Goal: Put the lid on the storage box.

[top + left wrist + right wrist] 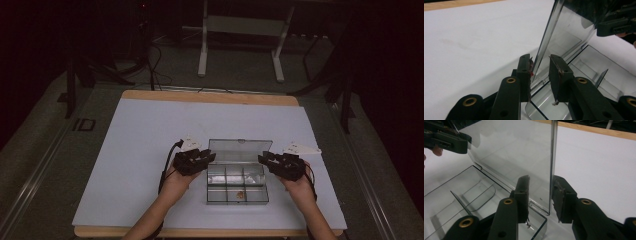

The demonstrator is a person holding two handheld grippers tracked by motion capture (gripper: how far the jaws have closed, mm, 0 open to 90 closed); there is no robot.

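Room: dim and dark all round; a white frame (pixel 240 35) stands beyond the bench, its top cut off.
Bench (pixel 140 150): pale sheet over a wooden edge.
Box (pixel 237 184): clear, with compartments, near the front middle; one small brownish bit (pixel 240 194) lies inside, too small to identify.
Lid (pixel 240 150): raised upright at the back, see-through and hard to trace.
Left hand-held gripper (pixel 540 75): jaws spread either side of the lid's left edge, one pad seemingly just touching.
Right hand-held gripper (pixel 540 197): jaws apart astride the lid's right edge; contact unclear.
Forearms: cut off at the bottom.
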